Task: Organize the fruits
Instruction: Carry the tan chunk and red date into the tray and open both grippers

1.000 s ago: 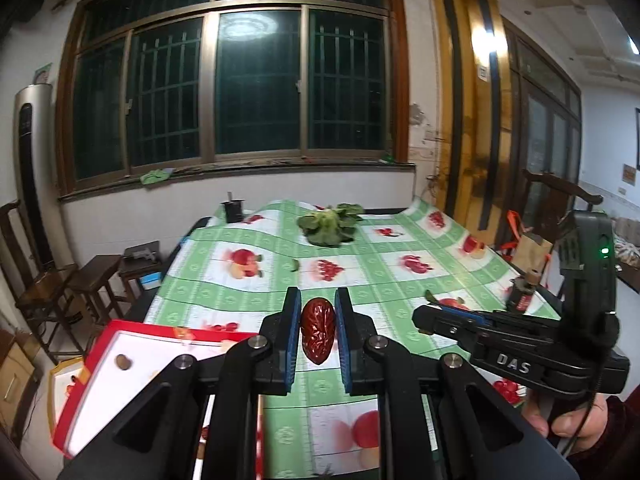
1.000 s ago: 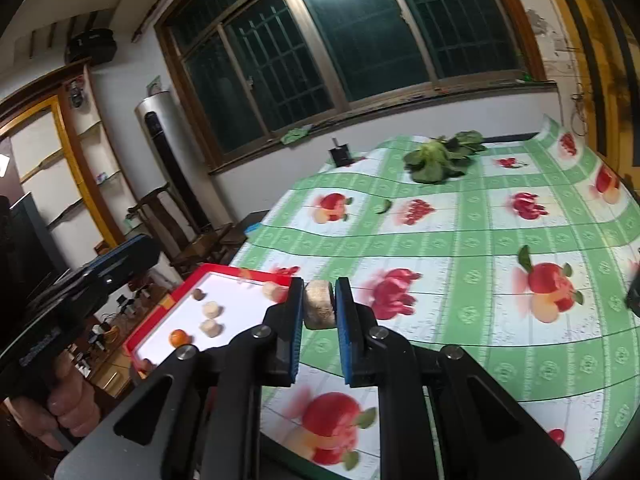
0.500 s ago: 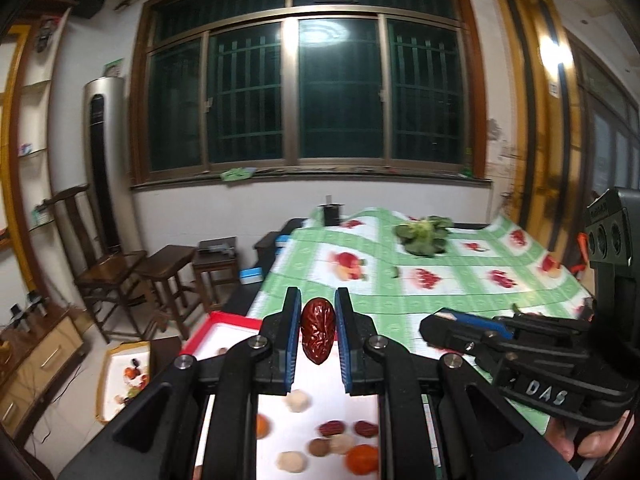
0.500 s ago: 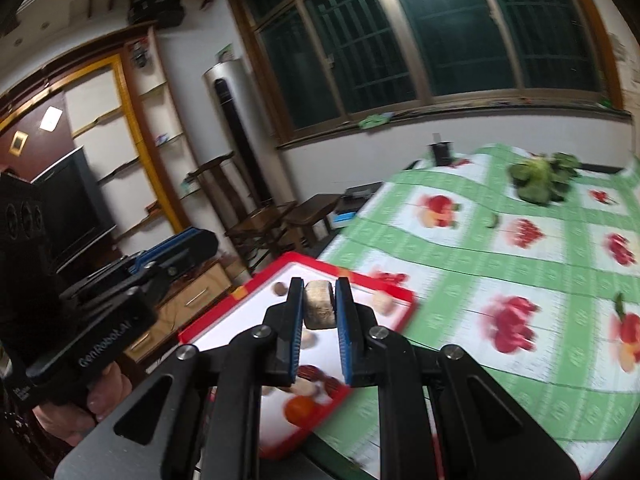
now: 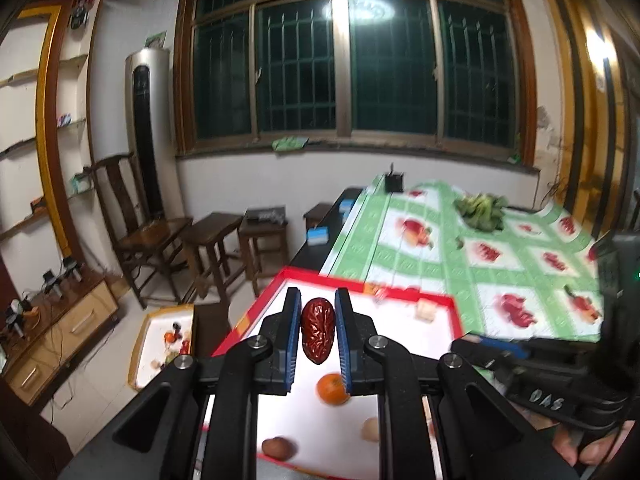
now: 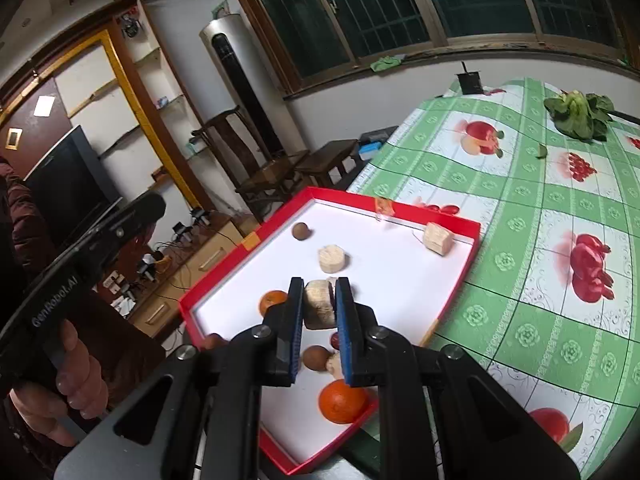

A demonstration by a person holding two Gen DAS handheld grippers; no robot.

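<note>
My left gripper (image 5: 318, 334) is shut on a wrinkled red date (image 5: 317, 335) and holds it above the red-rimmed white tray (image 5: 400, 294). My right gripper (image 6: 319, 309) is shut on a pale beige cut chunk (image 6: 319, 309) above the same tray (image 6: 460, 276). In the tray lie oranges (image 6: 343, 401), brown round fruits (image 6: 301, 231) and beige chunks (image 6: 331, 258). The left gripper's handle (image 6: 92, 248) shows at the left of the right wrist view.
The tray sits at the left corner of a table with a green fruit-print cloth (image 6: 560, 208). Leafy greens (image 6: 578, 114) and a small black holder (image 6: 470, 82) lie at the far end. Chairs and stools (image 5: 208, 240) stand left; another tray (image 5: 164, 344) lies on the floor.
Both grippers have swung left, from over the tablecloth to over the red tray. Each still holds its item.
</note>
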